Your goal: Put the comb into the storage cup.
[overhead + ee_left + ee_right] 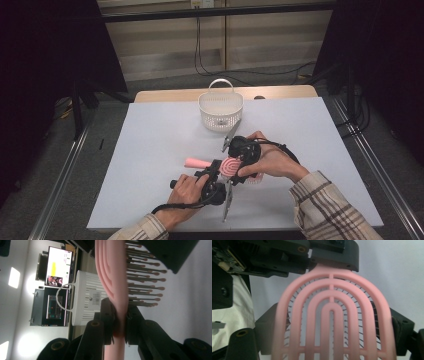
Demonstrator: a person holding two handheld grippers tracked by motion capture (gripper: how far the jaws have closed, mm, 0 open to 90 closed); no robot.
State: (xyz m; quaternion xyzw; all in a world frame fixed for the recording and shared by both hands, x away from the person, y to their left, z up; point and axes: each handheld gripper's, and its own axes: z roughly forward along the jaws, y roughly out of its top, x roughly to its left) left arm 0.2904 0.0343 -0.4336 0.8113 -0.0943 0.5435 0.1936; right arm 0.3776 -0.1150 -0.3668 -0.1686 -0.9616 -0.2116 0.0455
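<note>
Pink vented hairbrush [227, 165] at centre of the high view, left gripper [216, 172] clamped on its neck, right gripper [243, 161] gripping the brush head's edges, white basket [220, 110] above, well apart.

In the high view the white table [165, 140] is evenly lit from above, with short soft shadows, while the room around it falls off to near black. The left gripper view is washed out: ceiling lights [14, 277] bloom into glare (their edges smeared). Up close, the pink brush [332, 315] is soft and out of focus.
</note>
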